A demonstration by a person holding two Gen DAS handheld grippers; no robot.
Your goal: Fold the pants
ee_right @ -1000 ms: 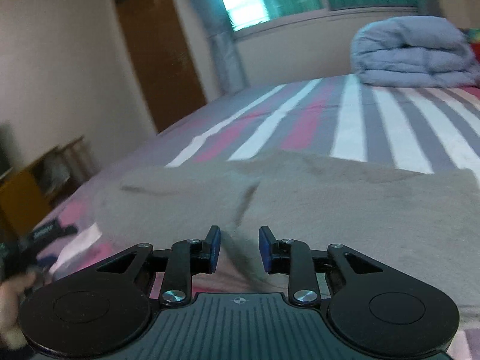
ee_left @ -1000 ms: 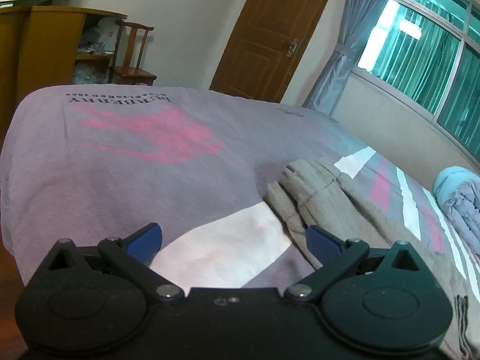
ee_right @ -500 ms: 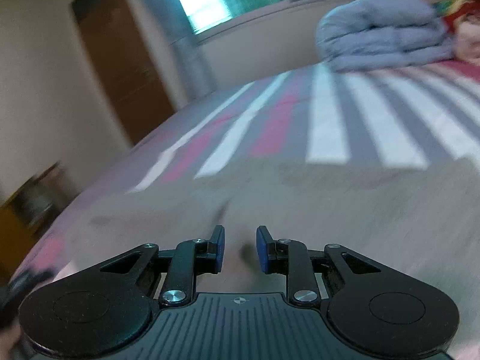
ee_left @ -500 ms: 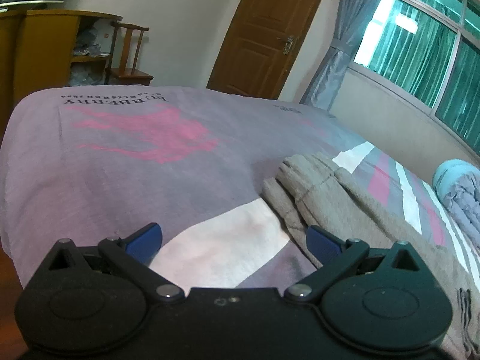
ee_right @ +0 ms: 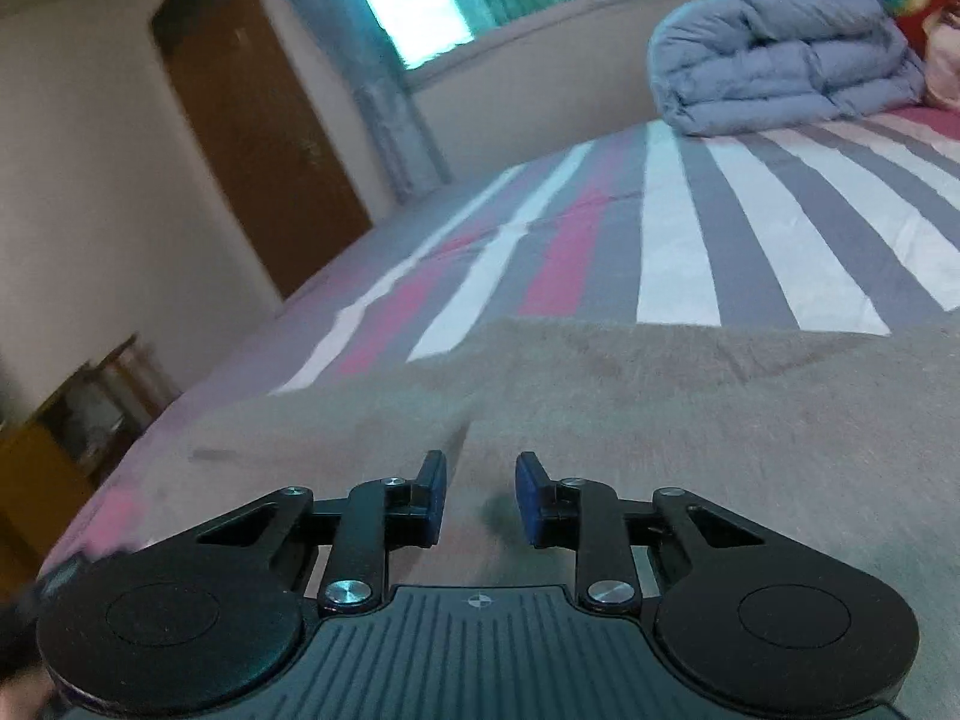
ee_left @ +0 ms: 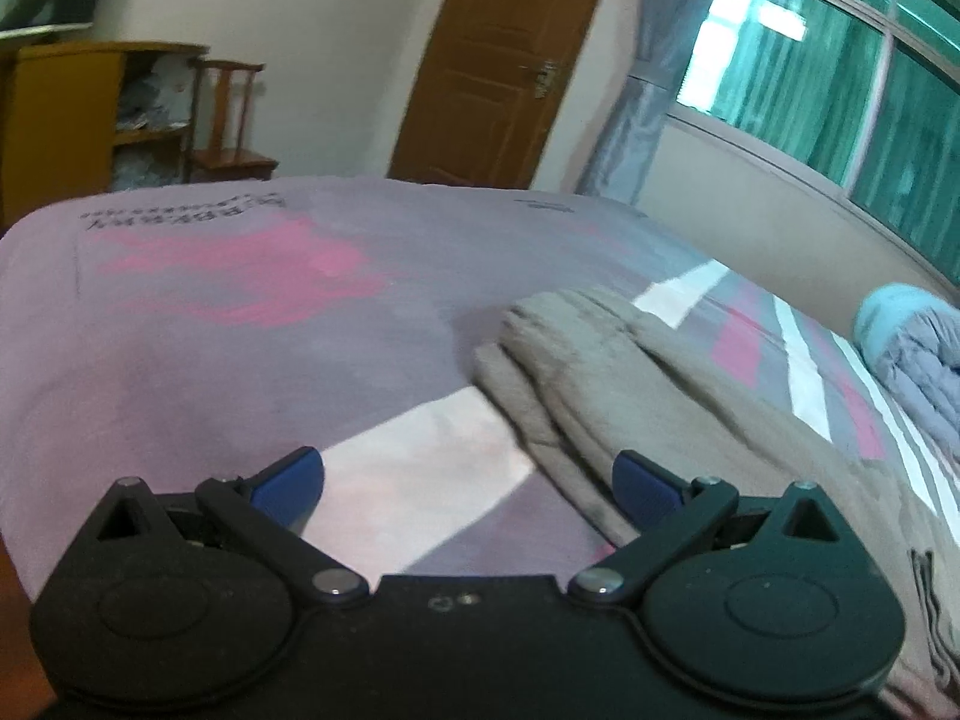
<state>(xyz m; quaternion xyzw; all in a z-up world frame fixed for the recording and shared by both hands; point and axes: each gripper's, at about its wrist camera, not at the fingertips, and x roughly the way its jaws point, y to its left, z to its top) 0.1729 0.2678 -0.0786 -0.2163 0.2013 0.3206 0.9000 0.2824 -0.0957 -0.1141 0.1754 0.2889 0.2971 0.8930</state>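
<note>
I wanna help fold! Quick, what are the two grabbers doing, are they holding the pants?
Left gripper: wide open, holding nothing; the pants lie by its right finger.
Right gripper: partly open over the pants, gripping nothing.

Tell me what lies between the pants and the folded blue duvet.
Only bare striped bedsheet separates the pants from the duvet, seen in the right wrist view.

Pants (ee_left: pixel 690 420) lie on bed (ee_left: pixel 240 360) near its foot edge; folded duvet (ee_right: pixel 780 48) apparently toward head end, well apart.
</note>
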